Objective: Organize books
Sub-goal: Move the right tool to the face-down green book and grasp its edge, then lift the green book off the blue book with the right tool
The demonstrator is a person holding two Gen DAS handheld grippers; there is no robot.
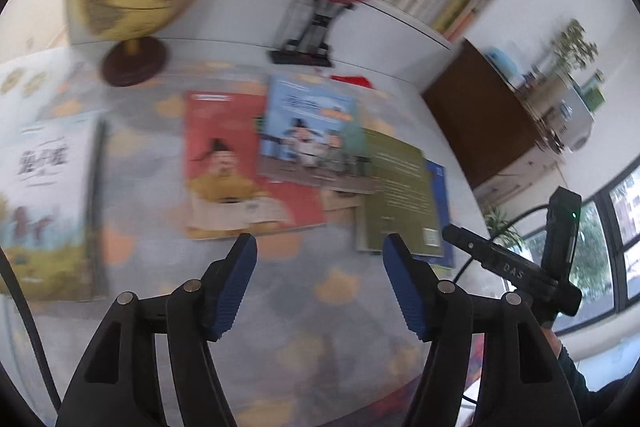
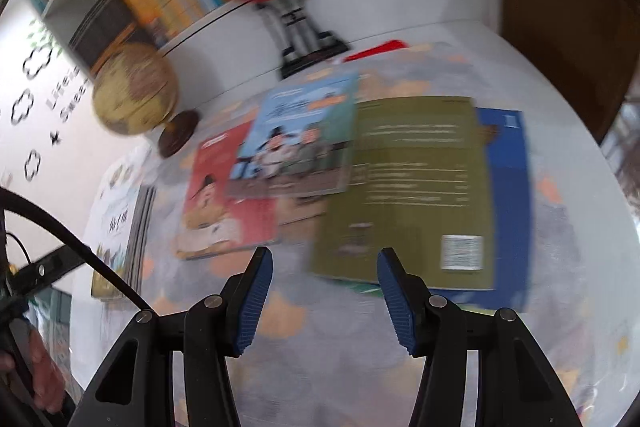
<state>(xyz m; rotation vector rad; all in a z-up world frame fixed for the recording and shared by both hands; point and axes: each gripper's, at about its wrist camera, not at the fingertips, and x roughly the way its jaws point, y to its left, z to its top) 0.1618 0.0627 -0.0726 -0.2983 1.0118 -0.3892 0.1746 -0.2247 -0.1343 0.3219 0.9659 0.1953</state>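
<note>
Hanging over the near edge of the worktop (image 1: 280,311), the left gripper (image 1: 319,247) and right gripper (image 2: 325,259) both have their jaws apart and hold nothing. Loose books lie just ahead, toward the far edge. The olive book (image 2: 416,183) lies nearest the right gripper, its long side running away from it. The red book (image 1: 240,167) is closest to the left gripper.

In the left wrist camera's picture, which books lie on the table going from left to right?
White book → red book → light blue book → olive green book → dark blue book, mostly hidden under the green.
</note>
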